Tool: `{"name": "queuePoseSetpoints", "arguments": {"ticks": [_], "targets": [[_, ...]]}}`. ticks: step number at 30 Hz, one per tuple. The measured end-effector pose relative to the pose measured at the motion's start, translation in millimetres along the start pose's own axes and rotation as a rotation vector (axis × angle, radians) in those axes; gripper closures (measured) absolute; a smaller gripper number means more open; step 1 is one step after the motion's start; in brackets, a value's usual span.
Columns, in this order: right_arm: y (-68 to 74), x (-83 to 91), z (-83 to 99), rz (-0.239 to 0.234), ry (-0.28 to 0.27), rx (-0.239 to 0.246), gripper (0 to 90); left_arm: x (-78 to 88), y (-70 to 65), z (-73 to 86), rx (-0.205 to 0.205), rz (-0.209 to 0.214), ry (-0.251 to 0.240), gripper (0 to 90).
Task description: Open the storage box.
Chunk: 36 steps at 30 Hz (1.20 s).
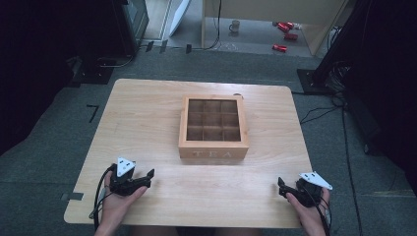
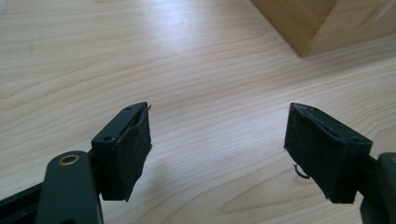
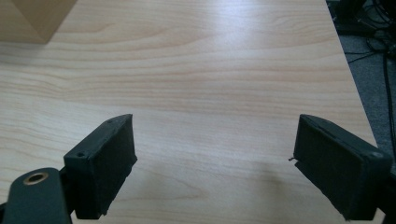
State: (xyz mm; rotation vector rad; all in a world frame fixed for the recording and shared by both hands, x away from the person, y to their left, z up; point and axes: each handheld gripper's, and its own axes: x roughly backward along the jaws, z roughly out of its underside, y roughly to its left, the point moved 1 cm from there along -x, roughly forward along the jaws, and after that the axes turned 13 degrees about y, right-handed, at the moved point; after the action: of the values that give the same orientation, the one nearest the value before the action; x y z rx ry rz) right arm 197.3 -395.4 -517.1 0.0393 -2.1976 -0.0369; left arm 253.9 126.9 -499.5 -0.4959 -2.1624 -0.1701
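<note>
Tea box (image 1: 213,128) centred on bench (image 1: 147,113), lid closed. Left claw (image 1: 140,181) and right claw (image 1: 287,189) rest near corners, both jaws apart, likely staged for approach.

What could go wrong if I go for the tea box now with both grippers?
The tea box has a lid that looks closed and glazed, so a hard squeeze or knock could likely mark it. Both the left gripper and right gripper sit open near the table's front edge, apart from the box; pushing from one side only may slide it away on the smooth wood.
</note>
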Motion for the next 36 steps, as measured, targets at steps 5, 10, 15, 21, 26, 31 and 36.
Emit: {"name": "queuePoseSetpoints", "arguments": {"ticks": [5, 10, 15, 21, 26, 31, 36], "targets": [[7.1, 3.1, -8.1, -0.035, -0.015, -0.007, 13.3, -2.4, -11.2, -11.8, -0.016, 0.022, -0.008, 24.7], [19.8, 4.6, -18.0, -0.055, -0.029, 0.017, 13.4, -6.0, -24.8, -23.5, -0.045, 0.04, -0.01, 25.6], [34.4, 5.8, -26.4, -0.085, -0.043, 0.035, 13.5, -8.9, -37.0, -34.2, -0.065, 0.061, -0.018, 27.0], [52.4, 5.1, -36.9, -0.113, -0.06, 0.065, 13.5, -13.1, -51.3, -45.3, -0.084, 0.081, -0.026, 32.6], [63.3, 3.5, -45.6, -0.133, -0.073, 0.072, 13.6, -18.7, -62.9, -56.9, -0.104, 0.099, -0.023, 39.6], [74.0, 1.9, -56.3, -0.153, -0.082, 0.081, 13.7, -25.3, -73.3, -69.1, -0.115, 0.084, -0.013, 43.9], [83.0, 1.0, -66.1, -0.167, -0.09, 0.094, 13.7, -30.5, -79.7, -76.9, -0.12, 0.068, 0.0, 51.1]]}}
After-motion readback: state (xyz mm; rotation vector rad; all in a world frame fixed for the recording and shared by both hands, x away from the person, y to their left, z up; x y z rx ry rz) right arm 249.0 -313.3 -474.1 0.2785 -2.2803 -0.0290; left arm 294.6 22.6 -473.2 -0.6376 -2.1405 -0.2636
